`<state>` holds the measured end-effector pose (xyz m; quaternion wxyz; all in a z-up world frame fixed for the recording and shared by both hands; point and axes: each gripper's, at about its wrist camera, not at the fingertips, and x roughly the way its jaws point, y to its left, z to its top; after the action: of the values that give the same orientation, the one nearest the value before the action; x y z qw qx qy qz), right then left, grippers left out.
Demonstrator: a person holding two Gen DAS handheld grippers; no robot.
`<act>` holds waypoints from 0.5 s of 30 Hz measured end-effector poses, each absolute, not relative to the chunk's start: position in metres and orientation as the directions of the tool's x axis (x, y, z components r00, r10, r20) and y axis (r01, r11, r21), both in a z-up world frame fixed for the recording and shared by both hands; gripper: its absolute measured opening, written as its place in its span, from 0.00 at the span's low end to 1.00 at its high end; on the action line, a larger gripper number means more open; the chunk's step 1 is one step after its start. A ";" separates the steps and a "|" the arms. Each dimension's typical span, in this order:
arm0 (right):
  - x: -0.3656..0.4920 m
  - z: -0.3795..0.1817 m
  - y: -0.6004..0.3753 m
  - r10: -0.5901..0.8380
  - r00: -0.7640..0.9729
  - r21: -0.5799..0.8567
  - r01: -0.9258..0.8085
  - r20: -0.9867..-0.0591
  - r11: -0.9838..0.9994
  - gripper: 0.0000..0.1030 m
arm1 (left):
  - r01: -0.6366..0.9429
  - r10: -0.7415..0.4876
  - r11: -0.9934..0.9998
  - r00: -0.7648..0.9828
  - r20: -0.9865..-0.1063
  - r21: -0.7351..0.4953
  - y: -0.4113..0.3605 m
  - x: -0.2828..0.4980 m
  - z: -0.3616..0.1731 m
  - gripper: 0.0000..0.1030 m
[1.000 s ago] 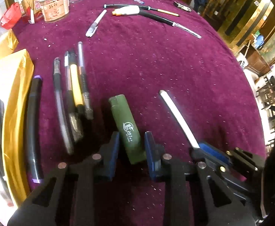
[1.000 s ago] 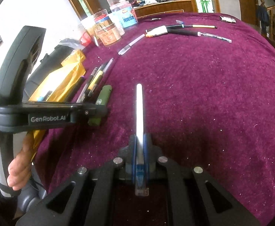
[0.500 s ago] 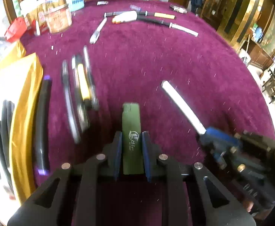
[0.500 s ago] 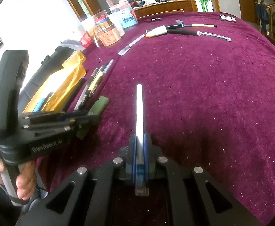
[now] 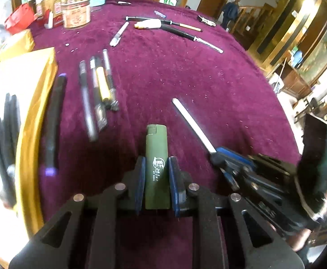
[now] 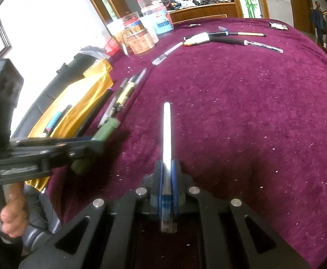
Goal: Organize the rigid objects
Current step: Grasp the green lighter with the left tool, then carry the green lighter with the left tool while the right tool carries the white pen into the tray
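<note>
My left gripper (image 5: 156,180) is shut on a green lighter (image 5: 156,157), which points away from me a little above the purple cloth. The same green lighter (image 6: 106,129) shows in the right wrist view, sticking out of the left gripper (image 6: 89,143) at the left. My right gripper (image 6: 167,179) is shut on a white pen (image 6: 167,132) that points straight ahead over the cloth. In the left wrist view that white pen (image 5: 192,125) reaches up-left out of the right gripper (image 5: 217,154).
A row of pens (image 5: 97,94) and a black marker (image 5: 53,121) lie left of the lighter beside a gold box (image 5: 26,134) holding dark pens. Jars (image 5: 76,12) stand at the far left. More pens (image 5: 174,28) lie across the far cloth (image 5: 185,78).
The left gripper closed on the green lighter and lifted it off the cloth, carrying it a little away from the pen row. The right gripper and its white pen stayed put.
</note>
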<state>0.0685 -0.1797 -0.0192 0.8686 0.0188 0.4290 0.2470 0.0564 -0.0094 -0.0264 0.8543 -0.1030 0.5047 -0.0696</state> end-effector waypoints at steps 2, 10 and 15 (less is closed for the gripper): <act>0.067 -0.017 -0.174 0.483 0.499 0.275 -0.434 -0.719 0.858 0.07 | 0.012 -0.240 0.963 0.499 -0.833 -0.270 -0.002 0.045 -0.018 0.17; 0.059 0.018 -0.108 0.609 0.450 0.318 -0.568 -0.653 0.760 0.07 | -0.090 -0.201 0.944 0.609 -0.767 -0.319 0.068 0.003 0.029 0.17; 0.061 0.033 -0.048 0.665 0.385 0.320 -0.653 -0.640 0.686 0.07 | -0.211 -0.129 0.913 0.664 -0.737 -0.349 0.136 -0.008 0.045 0.17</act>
<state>0.0614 -0.0479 0.0328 0.8323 0.0074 0.3881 0.3958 -0.0081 0.1358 0.0450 0.8882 -0.2073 0.4095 0.0230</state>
